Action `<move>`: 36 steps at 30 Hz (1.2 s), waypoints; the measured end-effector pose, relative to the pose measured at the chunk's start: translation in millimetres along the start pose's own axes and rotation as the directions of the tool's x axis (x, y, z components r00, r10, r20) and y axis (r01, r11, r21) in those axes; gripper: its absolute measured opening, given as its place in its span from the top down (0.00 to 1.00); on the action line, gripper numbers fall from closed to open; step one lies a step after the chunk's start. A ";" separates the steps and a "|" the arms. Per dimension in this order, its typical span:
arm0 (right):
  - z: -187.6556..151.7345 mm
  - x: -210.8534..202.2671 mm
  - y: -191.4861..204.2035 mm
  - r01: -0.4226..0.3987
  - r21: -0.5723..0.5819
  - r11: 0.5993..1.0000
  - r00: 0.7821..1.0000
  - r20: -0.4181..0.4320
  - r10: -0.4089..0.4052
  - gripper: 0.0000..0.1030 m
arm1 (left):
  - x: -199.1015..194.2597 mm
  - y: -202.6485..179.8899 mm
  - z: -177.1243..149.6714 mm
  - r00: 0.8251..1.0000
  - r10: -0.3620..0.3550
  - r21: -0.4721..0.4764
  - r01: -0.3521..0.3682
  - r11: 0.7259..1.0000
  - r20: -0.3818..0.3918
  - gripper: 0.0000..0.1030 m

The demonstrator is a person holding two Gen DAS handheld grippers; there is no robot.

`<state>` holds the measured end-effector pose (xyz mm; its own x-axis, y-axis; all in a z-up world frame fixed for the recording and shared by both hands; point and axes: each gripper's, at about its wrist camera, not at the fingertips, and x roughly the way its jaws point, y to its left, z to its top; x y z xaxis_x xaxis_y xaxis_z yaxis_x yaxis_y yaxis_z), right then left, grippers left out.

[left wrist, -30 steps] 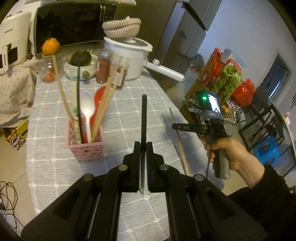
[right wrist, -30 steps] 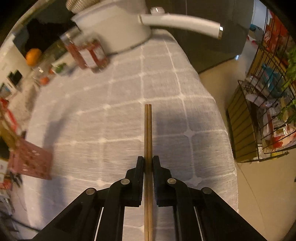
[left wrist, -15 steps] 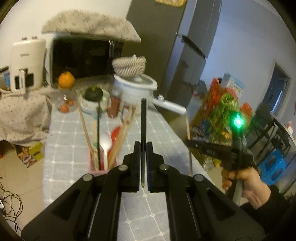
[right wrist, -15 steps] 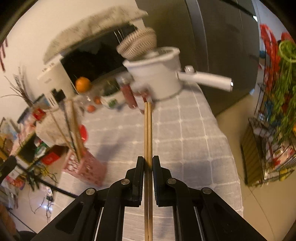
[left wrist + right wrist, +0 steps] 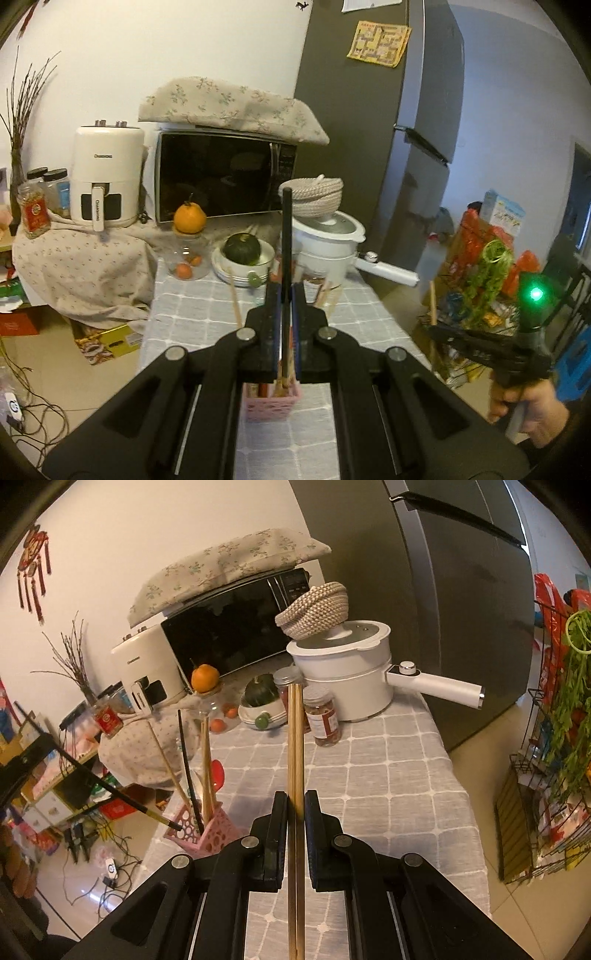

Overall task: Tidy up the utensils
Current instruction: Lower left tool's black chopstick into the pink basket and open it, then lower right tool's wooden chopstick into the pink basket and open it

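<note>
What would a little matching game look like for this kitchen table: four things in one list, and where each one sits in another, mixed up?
Things:
1. black chopstick
2. wooden chopsticks
3. orange
4. woven basket

Places:
A. on the white pot's lid
B. clamped in the right gripper
C. on top of a glass jar
D. clamped in the left gripper

Pairs: 1-D, 2-B, 3-C, 4-A

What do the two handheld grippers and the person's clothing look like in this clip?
Both the left gripper and the right gripper are matte black, with angular arms and round silver pins at the joints. The right one has a grey handle and a glowing green light. The person's sleeve is dark.
</note>
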<state>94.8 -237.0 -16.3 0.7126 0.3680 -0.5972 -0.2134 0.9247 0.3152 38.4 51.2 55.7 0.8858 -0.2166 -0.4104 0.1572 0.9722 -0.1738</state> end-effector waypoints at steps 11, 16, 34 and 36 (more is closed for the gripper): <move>-2.5 1.5 5.3 -0.013 -0.005 1.000 1.000 -0.005 0.013 0.91 | 42.2 5.3 -14.4 0.996 0.044 0.024 -0.042 0.999 -0.083 0.94; -2.3 2.3 9.7 -0.023 -0.012 1.000 1.000 -0.003 0.023 0.91 | 64.9 9.1 -22.0 0.987 0.043 0.004 -0.043 0.999 -0.158 0.94; 4.5 6.0 50.5 -0.088 -0.061 0.994 0.994 0.067 0.092 0.91 | 59.3 18.4 -33.1 0.970 0.075 0.005 -0.076 0.997 -0.231 0.44; 5.8 7.5 56.8 -0.099 -0.058 0.993 0.991 0.079 0.104 0.91 | 56.8 21.7 -37.5 0.965 0.087 0.013 -0.087 0.996 -0.249 0.37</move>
<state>91.9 -182.2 1.3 0.7372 0.4533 -0.5010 -0.3219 0.8876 0.3295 75.7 56.7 -4.9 0.7594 -0.1466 -0.6339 0.0857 0.9883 -0.1258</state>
